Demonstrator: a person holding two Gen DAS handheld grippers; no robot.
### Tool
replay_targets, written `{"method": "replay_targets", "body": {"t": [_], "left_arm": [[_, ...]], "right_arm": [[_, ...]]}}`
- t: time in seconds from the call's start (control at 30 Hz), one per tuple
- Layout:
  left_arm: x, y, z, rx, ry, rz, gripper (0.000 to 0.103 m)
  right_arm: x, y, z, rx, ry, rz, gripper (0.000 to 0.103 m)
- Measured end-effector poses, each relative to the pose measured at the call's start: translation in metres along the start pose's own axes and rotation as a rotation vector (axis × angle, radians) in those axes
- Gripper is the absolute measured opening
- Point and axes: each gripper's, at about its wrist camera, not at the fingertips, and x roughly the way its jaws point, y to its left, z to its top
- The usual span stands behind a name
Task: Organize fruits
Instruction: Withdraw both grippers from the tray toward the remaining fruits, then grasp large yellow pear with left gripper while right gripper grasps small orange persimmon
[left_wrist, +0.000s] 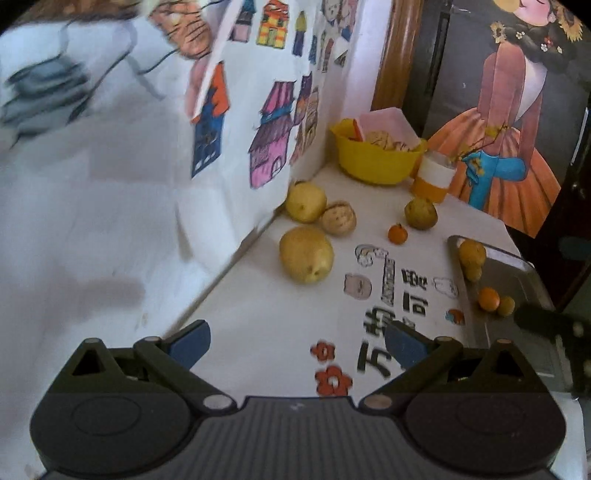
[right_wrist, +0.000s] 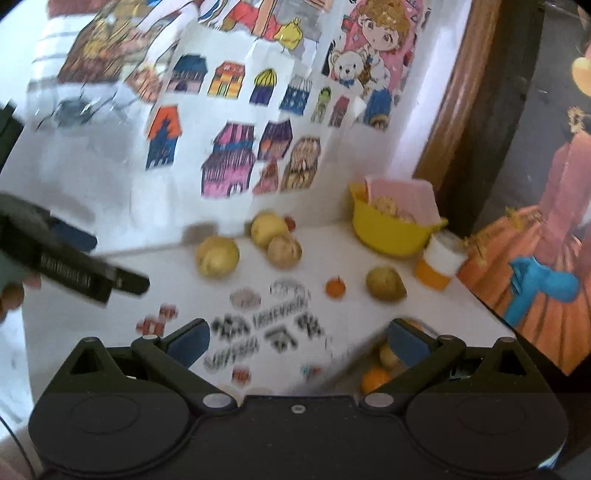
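Several fruits lie loose on the white table: a large yellow pear nearest the wall, another pear behind it, a netted brownish fruit, a greenish pear and a small tangerine. The metal tray at the right holds several small orange and yellow fruits. My left gripper hangs open over the printed tablecloth, short of the large pear. My right gripper is open too, above the table by the tray's fruits. The same pears show blurred ahead.
A yellow bowl holding a pink box stands at the back, with an orange-and-white cup beside it. A wall covered with house drawings borders the left. A painted panel closes the right. The left gripper's body crosses the right wrist view.
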Motion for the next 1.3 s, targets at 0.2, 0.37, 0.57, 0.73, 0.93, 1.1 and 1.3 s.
{"method": "replay_targets", "body": {"t": [0.2, 0.37, 0.57, 0.73, 0.93, 1.1, 1.3], "left_arm": [[0.029, -0.011, 0.015, 0.024, -0.019, -0.018, 0.102], [0.059, -0.02, 0.022, 0.035, -0.013, -0.006, 0.102], [0.089, -0.022, 0.032, 0.038, 0.027, 0.003, 0.102], [0.106, -0.026, 0.039, 0.069, 0.015, 0.022, 0.102], [0.12, -0.025, 0.039, 0.06, 0.009, 0.017, 0.102], [0.125, -0.023, 0.039, 0.034, -0.009, 0.026, 0.099], [0.134, -0.022, 0.038, 0.019, 0.008, 0.033, 0.087]], "right_arm": [[0.05, -0.02, 0.028, -0.006, 0.001, 0.057, 0.102], [0.102, -0.045, 0.029, 0.139, 0.037, 0.17, 0.102], [0.151, -0.054, 0.021, 0.17, 0.074, 0.15, 0.102], [0.177, -0.063, 0.011, 0.209, 0.11, 0.157, 0.095], [0.197, -0.071, 0.005, 0.207, 0.141, 0.159, 0.087], [0.211, -0.072, 0.005, 0.192, 0.16, 0.156, 0.079], [0.225, -0.075, 0.006, 0.199, 0.184, 0.158, 0.066]]}}
